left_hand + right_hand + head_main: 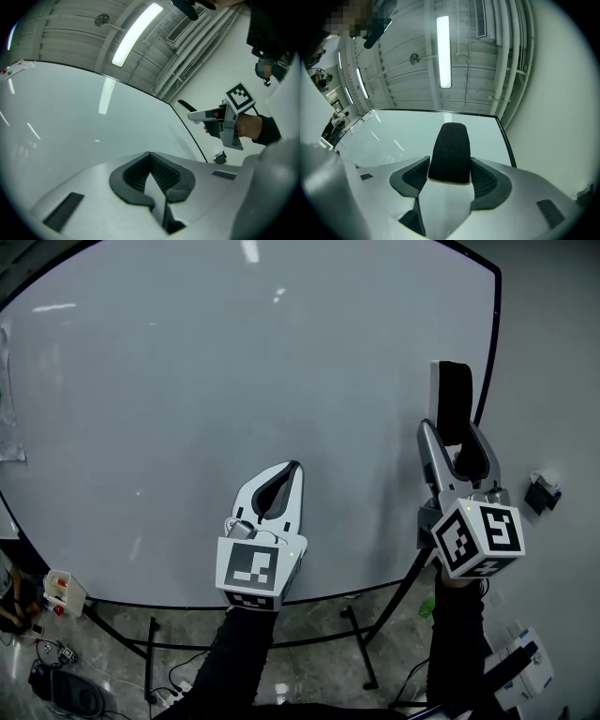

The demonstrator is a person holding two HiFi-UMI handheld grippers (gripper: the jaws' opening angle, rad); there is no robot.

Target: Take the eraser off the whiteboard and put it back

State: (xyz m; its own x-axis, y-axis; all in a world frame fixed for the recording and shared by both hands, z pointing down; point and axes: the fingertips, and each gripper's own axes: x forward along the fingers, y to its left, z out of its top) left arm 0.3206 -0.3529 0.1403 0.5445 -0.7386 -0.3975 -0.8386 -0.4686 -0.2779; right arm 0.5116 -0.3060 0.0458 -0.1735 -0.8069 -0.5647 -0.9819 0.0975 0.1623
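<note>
The eraser [454, 401], a white block with a black felt face, stands upright between the jaws of my right gripper [457, 457], just off the whiteboard's [234, 381] right part. In the right gripper view the eraser [450, 152] rises from between the black pads, felt side toward the camera, with the right gripper [449, 180] shut on it. My left gripper [283, 484] is lower, before the board's bottom middle, its jaws closed together with nothing in them. The left gripper view shows the left gripper [151, 174] shut, and the right gripper [220, 119] at the board's right edge.
The whiteboard stands on a black-legged stand [361, 638] over a tiled floor. A small black holder [541, 493] is fixed to the wall right of the board. Cables and a small box [64, 592] lie at lower left. A ceiling strip light [444, 51] is overhead.
</note>
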